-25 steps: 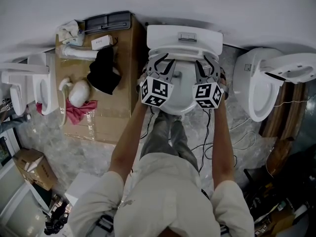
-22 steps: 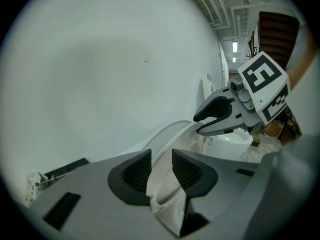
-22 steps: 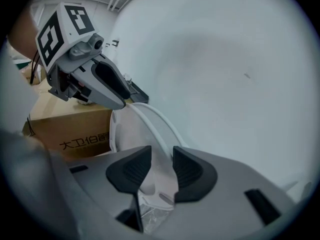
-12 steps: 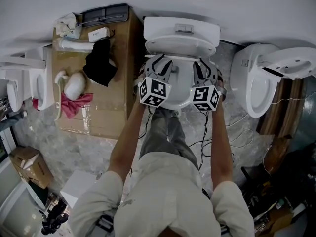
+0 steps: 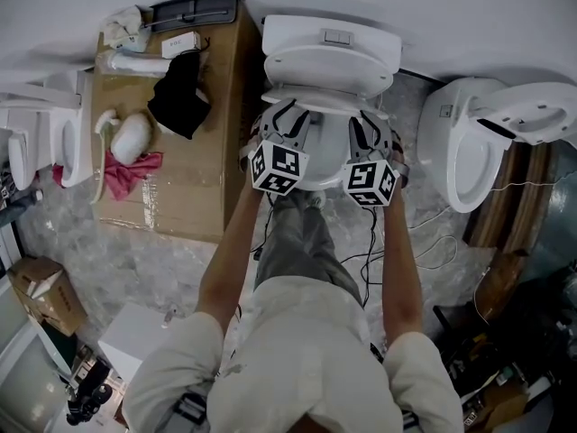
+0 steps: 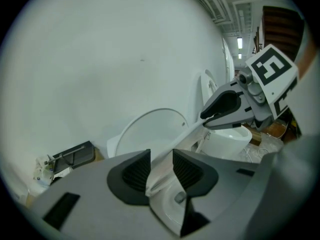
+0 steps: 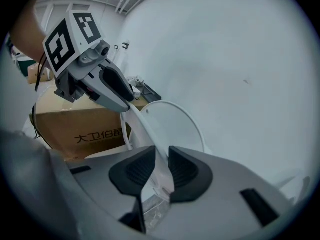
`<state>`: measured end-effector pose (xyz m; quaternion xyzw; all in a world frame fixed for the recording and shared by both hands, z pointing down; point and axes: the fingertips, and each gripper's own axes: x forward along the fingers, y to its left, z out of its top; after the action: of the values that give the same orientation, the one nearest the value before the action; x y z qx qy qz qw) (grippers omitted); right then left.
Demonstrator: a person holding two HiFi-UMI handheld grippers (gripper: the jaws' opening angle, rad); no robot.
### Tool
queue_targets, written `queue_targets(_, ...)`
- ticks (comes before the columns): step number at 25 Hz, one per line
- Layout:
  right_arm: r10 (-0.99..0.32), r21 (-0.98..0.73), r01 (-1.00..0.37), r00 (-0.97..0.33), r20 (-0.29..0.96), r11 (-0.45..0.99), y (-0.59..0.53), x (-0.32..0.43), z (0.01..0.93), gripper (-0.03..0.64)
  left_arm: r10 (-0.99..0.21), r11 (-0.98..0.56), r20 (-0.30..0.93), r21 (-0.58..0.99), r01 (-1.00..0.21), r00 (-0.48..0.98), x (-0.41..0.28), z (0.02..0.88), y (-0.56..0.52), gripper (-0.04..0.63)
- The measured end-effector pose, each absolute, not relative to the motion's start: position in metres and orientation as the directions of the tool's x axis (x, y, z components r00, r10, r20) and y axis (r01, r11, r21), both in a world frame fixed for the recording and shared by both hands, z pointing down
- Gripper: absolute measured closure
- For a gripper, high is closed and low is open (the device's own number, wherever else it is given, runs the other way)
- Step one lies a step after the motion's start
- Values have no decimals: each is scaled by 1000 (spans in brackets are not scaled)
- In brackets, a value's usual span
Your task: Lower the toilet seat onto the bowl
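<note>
A white toilet stands against the wall with its lid (image 5: 326, 66) raised against the tank (image 5: 329, 36). The toilet seat (image 5: 326, 100) is tilted forward off the lid, above the bowl (image 5: 326, 152). My left gripper (image 5: 288, 111) is shut on the seat's left rim (image 6: 195, 129), which runs between its pads (image 6: 136, 171). My right gripper (image 5: 368, 117) holds the right rim (image 7: 137, 124); its jaws have just been closing, and the rim sits pinched between its pads (image 7: 184, 170). Each gripper view shows the other gripper clamped on the far side, the right gripper (image 6: 205, 121) and the left gripper (image 7: 125, 101).
A cardboard box (image 5: 194, 179) left of the toilet carries a black cloth (image 5: 178, 97), a red cloth (image 5: 122, 171) and white parts. Another toilet (image 5: 469, 152) stands at the right, and more fixtures (image 5: 63, 142) at the left. Cables (image 5: 424, 242) lie on the floor by the person's legs (image 5: 302, 233).
Both grippers have drawn back from the tank toward the person, and the seat has come forward off the lid with them.
</note>
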<state>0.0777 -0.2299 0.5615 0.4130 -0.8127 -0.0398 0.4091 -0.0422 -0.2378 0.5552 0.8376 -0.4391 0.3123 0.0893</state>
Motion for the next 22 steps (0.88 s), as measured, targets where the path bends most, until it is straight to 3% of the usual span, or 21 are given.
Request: queue_targets(22, -623, 341, -590, -376, 686, 732, -127, 75, 601, 502, -648, -586, 659, -111, -803, 382, -46, 594, -134, 437)
